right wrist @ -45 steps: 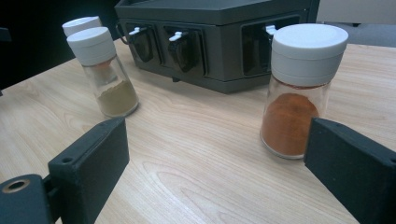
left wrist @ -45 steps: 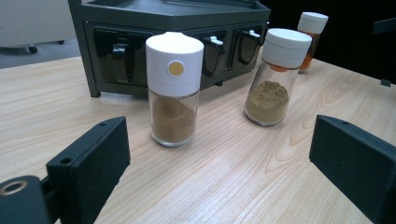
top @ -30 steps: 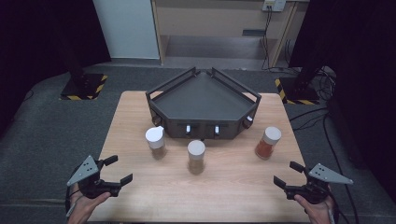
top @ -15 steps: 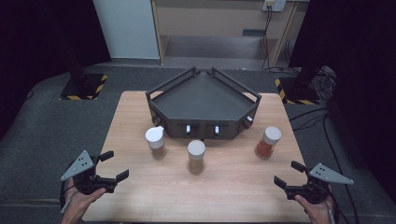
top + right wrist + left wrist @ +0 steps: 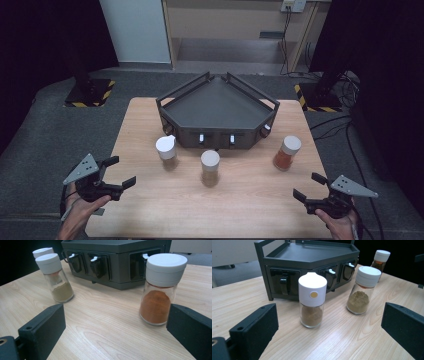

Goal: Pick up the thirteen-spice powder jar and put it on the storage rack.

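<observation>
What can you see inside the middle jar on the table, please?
The middle jar holds a tan powder filling its lower part; clear glass above. Its white lid hides the top.

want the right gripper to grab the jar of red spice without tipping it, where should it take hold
Grip the red spice jar across its straight glass body just under the white lid, coming in level from the table's near edge. It stands upright with open table in front; the black rack blocks the far side. The right gripper is open.
</observation>
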### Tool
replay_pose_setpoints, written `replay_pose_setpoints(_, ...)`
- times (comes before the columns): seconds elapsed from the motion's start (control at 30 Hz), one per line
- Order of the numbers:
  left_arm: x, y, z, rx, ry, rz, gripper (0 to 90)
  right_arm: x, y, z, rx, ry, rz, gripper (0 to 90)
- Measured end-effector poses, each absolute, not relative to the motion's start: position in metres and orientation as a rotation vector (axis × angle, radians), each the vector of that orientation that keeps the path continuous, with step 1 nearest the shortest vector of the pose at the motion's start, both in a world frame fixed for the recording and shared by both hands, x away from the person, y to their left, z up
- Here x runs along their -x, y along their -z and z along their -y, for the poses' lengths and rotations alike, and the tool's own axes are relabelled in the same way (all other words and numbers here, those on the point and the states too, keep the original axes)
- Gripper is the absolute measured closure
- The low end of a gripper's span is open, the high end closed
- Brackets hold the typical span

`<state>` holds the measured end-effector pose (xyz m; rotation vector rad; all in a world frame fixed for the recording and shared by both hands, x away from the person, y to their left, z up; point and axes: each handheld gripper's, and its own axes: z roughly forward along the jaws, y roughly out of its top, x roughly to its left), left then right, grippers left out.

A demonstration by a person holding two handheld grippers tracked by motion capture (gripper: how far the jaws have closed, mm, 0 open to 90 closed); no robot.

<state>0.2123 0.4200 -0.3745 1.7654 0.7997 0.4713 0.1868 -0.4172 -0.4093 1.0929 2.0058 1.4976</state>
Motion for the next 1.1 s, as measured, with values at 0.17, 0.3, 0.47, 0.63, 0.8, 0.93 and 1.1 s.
replay_pose_setpoints(0.17, -0.217, 0.365, -0.420, -1.792, -0.474, -0.794, 0.0, -0.187, 0.409, 0.417, -1.094, -1.495, -2.011, 2.9)
replay_pose_setpoints(0.3, -0.223, 0.356, -0.418, -1.820, -0.474, -0.790, 0.0, -0.188, 0.409, 0.417, -1.090, -1.496, -2.014, 3.1)
replay_pose_setpoints(0.47, -0.231, 0.349, -0.416, -1.838, -0.476, -0.788, 0.0, -0.188, 0.409, 0.417, -1.089, -1.497, -2.014, 3.1)
replay_pose_setpoints(0.63, -0.241, 0.340, -0.412, -1.861, -0.480, -0.786, 0.4, -0.188, 0.409, 0.417, -1.089, -1.494, -2.019, 3.1)
replay_pose_setpoints(0.8, -0.250, 0.332, -0.405, -1.869, -0.487, -0.782, 0.5, -0.188, 0.409, 0.417, -1.092, -1.496, -2.016, 3.1)
replay_pose_setpoints(0.93, -0.259, 0.326, -0.399, -1.878, -0.484, -0.776, 0.6, -0.188, 0.409, 0.417, -1.088, -1.497, -2.016, 3.1)
replay_pose_setpoints(1.1, -0.269, 0.317, -0.391, -1.898, -0.484, -0.772, 0.6, -0.188, 0.409, 0.417, -1.089, -1.498, -2.016, 3.1)
